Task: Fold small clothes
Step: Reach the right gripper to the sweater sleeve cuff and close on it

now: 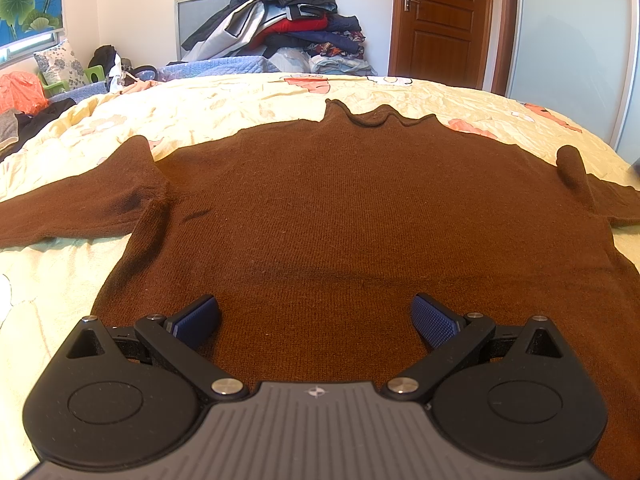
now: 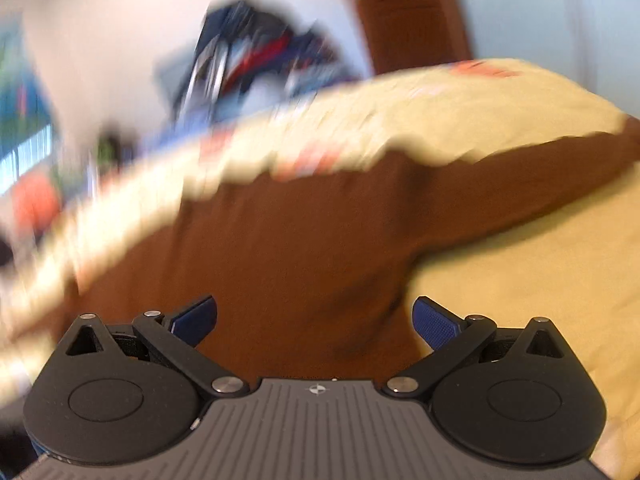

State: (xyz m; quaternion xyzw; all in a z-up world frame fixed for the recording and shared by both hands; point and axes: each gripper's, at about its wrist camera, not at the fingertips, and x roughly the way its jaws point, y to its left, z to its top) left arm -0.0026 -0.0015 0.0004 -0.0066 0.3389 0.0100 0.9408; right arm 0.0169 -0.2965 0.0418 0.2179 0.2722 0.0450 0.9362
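On the bed (image 1: 400, 92), over a yellow printed quilt, one brown sweater (image 1: 340, 208) lies flat, collar away, both sleeves spread; sleeve ends cut off at frame edges. Left tool (image 1: 315, 316): jaws wide, empty, above the hem area. Right tool (image 2: 315, 318): jaws wide, empty, over the sweater's right side; that view heavily motion-blurred. One clothes pile (image 1: 288, 16) behind, item count unreadable.
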